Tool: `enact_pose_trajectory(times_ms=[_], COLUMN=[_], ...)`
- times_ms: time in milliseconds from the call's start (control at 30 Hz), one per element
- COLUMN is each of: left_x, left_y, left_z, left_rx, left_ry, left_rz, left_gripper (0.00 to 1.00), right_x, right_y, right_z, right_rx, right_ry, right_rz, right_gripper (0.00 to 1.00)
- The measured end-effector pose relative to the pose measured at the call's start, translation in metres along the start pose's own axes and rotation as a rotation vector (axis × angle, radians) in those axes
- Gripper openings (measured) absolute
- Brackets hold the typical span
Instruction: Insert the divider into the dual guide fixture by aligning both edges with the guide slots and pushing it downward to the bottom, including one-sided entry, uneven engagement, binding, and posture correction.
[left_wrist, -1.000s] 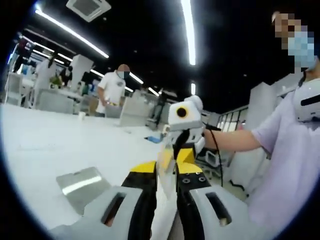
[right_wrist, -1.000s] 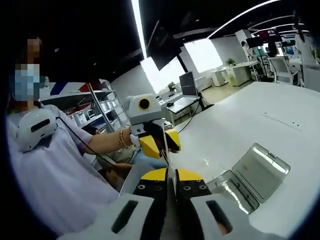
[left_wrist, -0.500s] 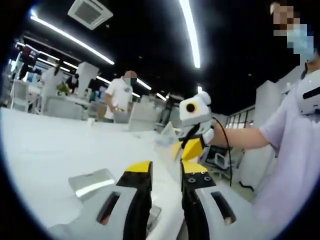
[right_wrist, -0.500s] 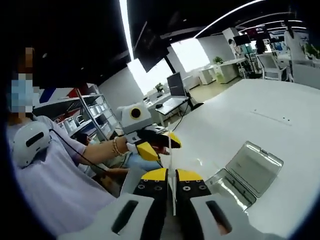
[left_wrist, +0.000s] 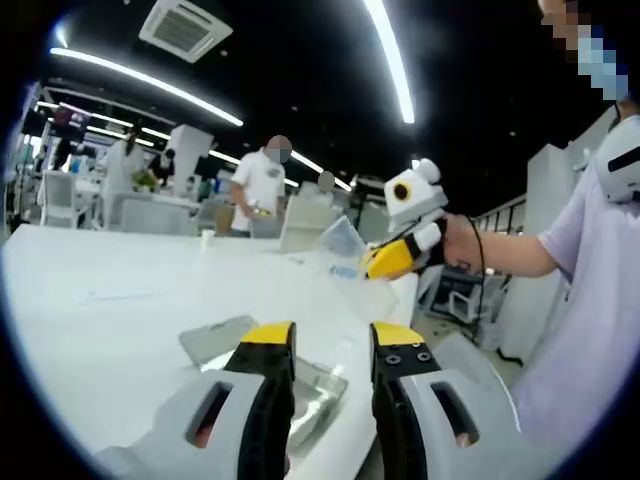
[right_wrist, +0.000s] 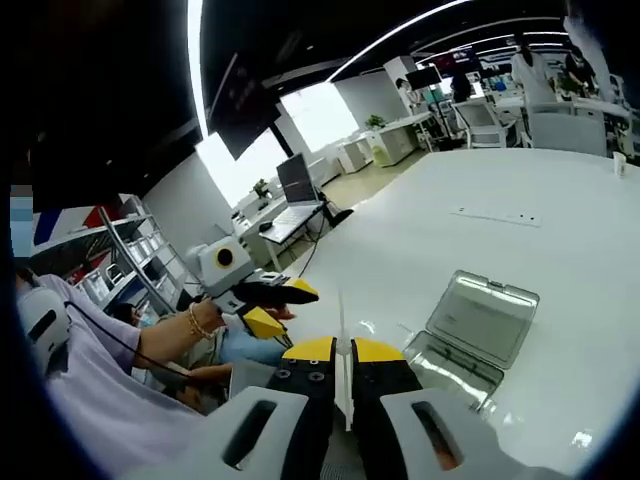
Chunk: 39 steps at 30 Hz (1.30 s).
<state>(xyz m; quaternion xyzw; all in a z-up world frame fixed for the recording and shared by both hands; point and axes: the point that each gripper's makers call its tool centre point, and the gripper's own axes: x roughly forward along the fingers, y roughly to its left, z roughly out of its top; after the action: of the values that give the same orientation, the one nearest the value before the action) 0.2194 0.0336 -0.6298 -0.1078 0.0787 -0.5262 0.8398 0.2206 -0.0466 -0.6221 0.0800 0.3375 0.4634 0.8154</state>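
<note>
Right tool (right_wrist: 341, 352) pinching clear divider (right_wrist: 341, 318) above bench (right_wrist: 560, 230); left tool (left_wrist: 330, 345) open, empty. Fixture (right_wrist: 478, 325) lying beside. Should steady fixture with left, square both divider edges over slots, press down evenly, avoid tilt.

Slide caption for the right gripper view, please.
Right gripper pinches the clear divider edge-on above the open fixture on the white table.

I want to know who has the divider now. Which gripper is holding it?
The right gripper: its jaws are closed on the thin clear divider. The left gripper is open and empty.
</note>
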Motion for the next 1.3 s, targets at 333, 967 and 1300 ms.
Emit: enact_pose_trajectory(times_ms=[333,967,1300], left_x=[-0.026,-0.046,-0.049], left_y=[0.005,0.01,0.01], left_z=[0.001,-0.012,0.002], left_rx=[0.023,0.08,0.113], left_ry=[0.007,0.05,0.018], left_rz=[0.0,-0.049,-0.069], left_gripper=[0.3,0.33,0.34], right_x=[0.006,0.019,0.032], right_y=[-0.003,-0.052,-0.096], right_z=[-0.011,-0.033,-0.065], right_rx=[0.104,0.339,0.437], right_ry=[0.005,0.089,0.239], right_rz=[-0.166,-0.521,-0.676], right_gripper=[0.0,0.0,0.0])
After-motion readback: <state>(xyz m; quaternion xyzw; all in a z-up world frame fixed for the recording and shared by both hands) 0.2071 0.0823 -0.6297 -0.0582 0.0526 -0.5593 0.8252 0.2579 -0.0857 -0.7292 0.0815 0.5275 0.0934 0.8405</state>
